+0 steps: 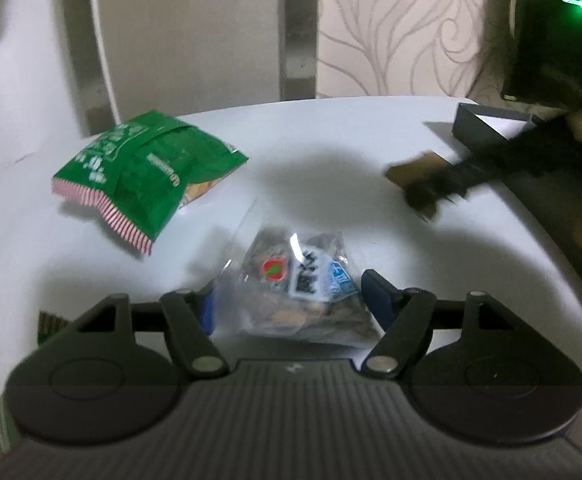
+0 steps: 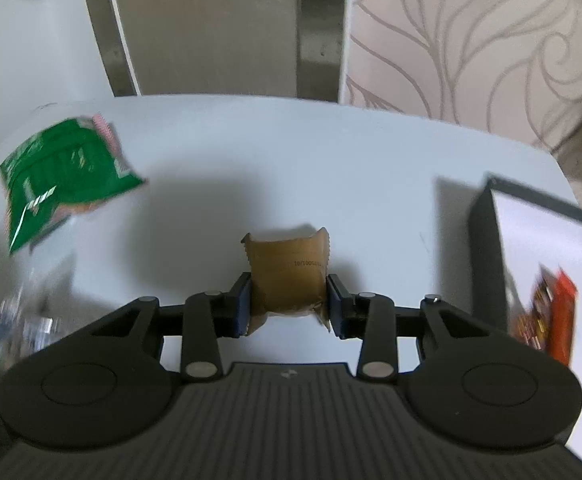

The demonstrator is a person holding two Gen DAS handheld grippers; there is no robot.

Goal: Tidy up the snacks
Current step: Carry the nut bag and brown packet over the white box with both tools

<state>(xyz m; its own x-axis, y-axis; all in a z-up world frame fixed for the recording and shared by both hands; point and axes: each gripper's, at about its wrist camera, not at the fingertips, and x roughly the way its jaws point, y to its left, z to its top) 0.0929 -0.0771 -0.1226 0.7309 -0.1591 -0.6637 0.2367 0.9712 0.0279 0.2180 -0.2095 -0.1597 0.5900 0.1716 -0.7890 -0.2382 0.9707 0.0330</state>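
On a white table (image 2: 331, 152), the right gripper (image 2: 287, 300) pinches a brown snack packet (image 2: 287, 276) that could slip if lifted by its crumpled edges, the left gripper (image 1: 291, 300) spreads around a clear snack bag (image 1: 303, 280), and the dark box (image 2: 531, 248) holds an orange packet (image 2: 551, 312).
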